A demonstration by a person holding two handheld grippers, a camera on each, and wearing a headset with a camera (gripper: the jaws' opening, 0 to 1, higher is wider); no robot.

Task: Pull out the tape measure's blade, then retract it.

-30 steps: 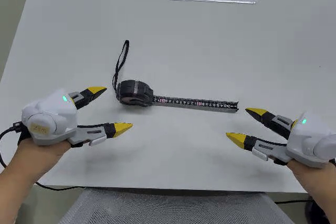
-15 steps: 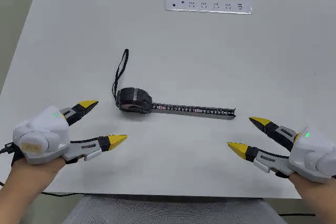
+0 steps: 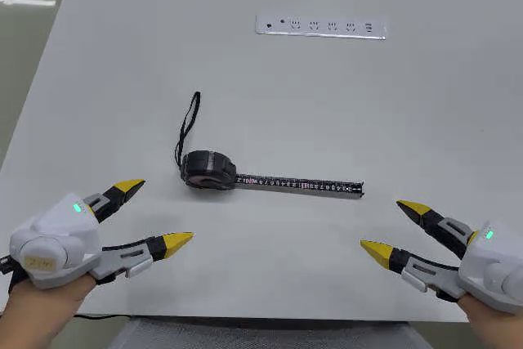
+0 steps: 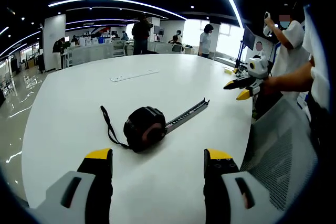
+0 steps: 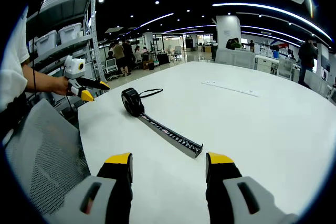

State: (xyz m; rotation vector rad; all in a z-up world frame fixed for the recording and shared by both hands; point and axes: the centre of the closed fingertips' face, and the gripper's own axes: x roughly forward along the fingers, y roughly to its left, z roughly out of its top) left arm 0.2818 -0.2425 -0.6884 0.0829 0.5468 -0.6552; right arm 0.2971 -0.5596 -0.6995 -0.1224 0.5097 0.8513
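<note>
A black tape measure (image 3: 208,170) lies on the white table (image 3: 270,87), its wrist strap (image 3: 187,127) trailing away and its blade (image 3: 298,185) drawn out to the right. The same case (image 4: 145,128) and blade (image 4: 186,114) lie ahead in the left gripper view, and the case (image 5: 132,101) with its blade (image 5: 170,135) in the right gripper view. My left gripper (image 3: 160,214) is open near the front left edge, clear of the case. Open too, my right gripper (image 3: 398,227) hovers just short of the blade's tip.
A white power strip (image 3: 320,27) lies flat at the far side of the table. The table's front edge (image 3: 270,316) runs just behind both grippers, with a mesh chair back (image 5: 47,156) below it. People stand in the room behind.
Both grippers have drawn back toward the near table edge, farther from the tape measure. The tape measure lies as before with its blade out.
</note>
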